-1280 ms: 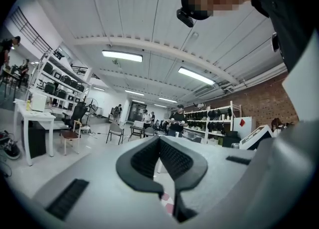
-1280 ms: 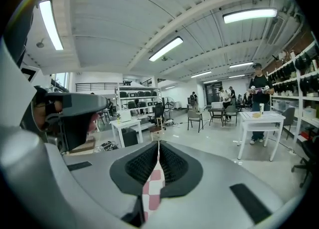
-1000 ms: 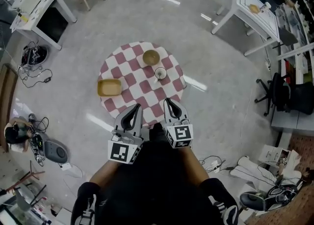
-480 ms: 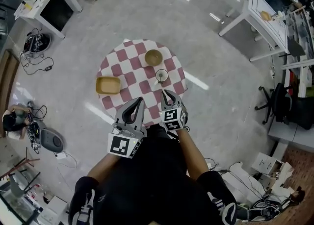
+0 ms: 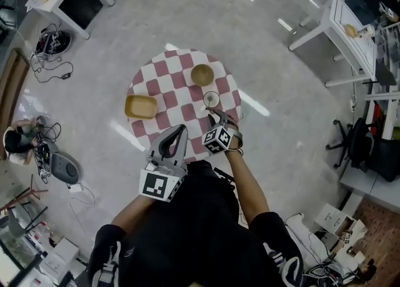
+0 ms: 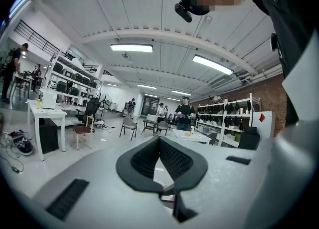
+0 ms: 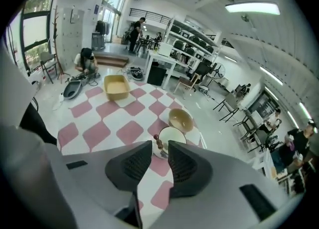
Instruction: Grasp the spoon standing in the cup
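Head view: reaching in with the right tongs [image 5: 215, 115] at the 4 o'clock edge of the round checked desk [image 5: 164, 85], tipped down and stopped just short of the cup [image 5: 211, 99] at the 3 o'clock side, apparently to come at the spoon from above. Holding the left tongs [image 5: 180, 129] back at the 6 o'clock edge near the body, likely to keep clear of the reach. Also on the desk, a round bowl [image 5: 202, 74] at 1 o'clock, near the cup, and a square yellow dish [image 5: 140, 105] at 9 o'clock, well apart. Left gripper view: pointing out nearly level across the room toward shelves [image 6: 227, 123] and a ceiling light [image 6: 131, 48], jaws pressed together on nothing. Right gripper view: looking down past parted jaws, nothing gripped, with the spoon [image 7: 158, 142] standing in the cup just ahead of the gap at 12 o'clock and seemingly untouched. Lined up so that a little more advance and a squeeze would probably catch the handle. Against a second ago: lowered and carried forward with the right tongs from in front of the torso, rolled over on the way, jaws just opened from near shut. Shifted only slightly with the left. Left cup, bowl and dish where they stood.
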